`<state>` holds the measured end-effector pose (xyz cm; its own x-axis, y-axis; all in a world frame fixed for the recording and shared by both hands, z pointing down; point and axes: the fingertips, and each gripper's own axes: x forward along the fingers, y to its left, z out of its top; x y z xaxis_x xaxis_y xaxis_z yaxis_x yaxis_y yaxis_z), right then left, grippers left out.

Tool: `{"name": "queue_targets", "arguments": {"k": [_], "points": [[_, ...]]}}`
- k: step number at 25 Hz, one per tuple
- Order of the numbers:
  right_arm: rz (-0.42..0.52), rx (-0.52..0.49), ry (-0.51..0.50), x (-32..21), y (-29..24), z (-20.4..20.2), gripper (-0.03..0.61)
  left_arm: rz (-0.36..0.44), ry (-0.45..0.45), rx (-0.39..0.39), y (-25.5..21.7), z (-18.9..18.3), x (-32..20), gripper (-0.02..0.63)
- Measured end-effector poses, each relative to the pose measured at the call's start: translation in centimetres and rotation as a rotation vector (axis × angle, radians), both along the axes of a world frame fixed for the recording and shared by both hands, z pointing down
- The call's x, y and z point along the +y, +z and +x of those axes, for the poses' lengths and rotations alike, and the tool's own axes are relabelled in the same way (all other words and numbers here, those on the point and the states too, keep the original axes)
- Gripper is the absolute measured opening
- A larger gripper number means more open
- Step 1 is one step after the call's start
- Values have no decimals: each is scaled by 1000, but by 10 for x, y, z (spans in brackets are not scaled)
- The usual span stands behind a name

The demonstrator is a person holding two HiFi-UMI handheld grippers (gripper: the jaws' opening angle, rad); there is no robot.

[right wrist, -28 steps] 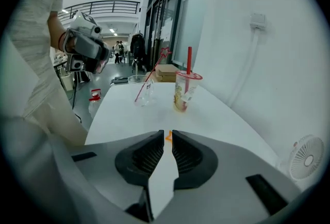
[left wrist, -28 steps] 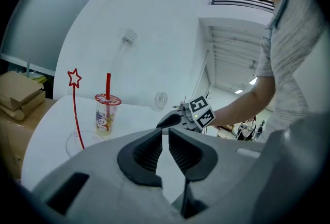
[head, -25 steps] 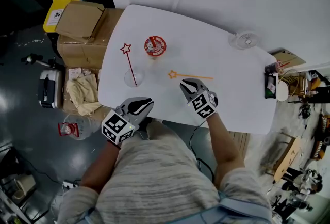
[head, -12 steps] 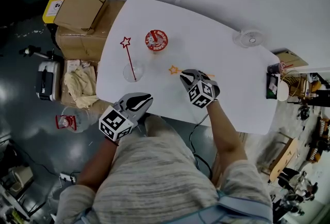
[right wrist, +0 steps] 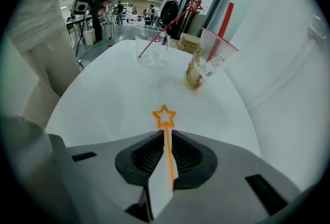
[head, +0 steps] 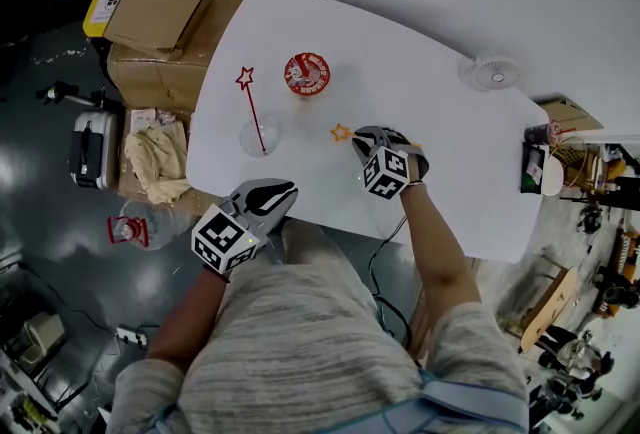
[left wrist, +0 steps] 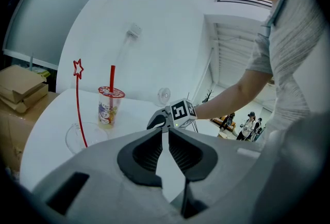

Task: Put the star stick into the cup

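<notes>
Jaws of our right gripper [right wrist: 165, 134] are pressed together on the shaft of the orange stick [right wrist: 164, 115], a little behind its star. The shaft runs straight back between the two jaws, and the star points forward, out beyond the tips. The star is low over the white table [right wrist: 103, 104]; we cannot tell if it touches the surface.

In the head view the right gripper [head: 368, 134] is over the middle of the table [head: 440, 152], with the star of the orange stick [head: 340, 133] on its left side. The cup [head: 259, 137] is clear glass and stands near the left edge of the table, well apart from the orange stick. A red stick [head: 250, 107] leans inside the cup, its star up and away from us. Behind the cup stands a drink [head: 307, 74] with a red lid and a red straw. A small fan [head: 491, 74] stands at the far right of the table.

Our left gripper [head: 268, 194] is at the near edge of the table. In its own view the jaws are almost together at the tips and have nothing between them.
</notes>
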<state>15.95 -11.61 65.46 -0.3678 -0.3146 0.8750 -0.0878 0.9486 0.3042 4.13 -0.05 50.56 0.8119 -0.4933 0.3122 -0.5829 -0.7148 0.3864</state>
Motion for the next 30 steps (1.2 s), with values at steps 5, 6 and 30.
{"name": "queue_targets", "arguments": {"k": [5,6,30], "points": [[0,45,-41,-3,7,-2,12,-3,4,5,1,1,-2,49],[-1,56,-49,-4,9,-2,12,-4,5,7,1,2,-3,49],[-319,137,-53,-8,18,-3,12,-15,28,14,6,3,-5,49]]}}
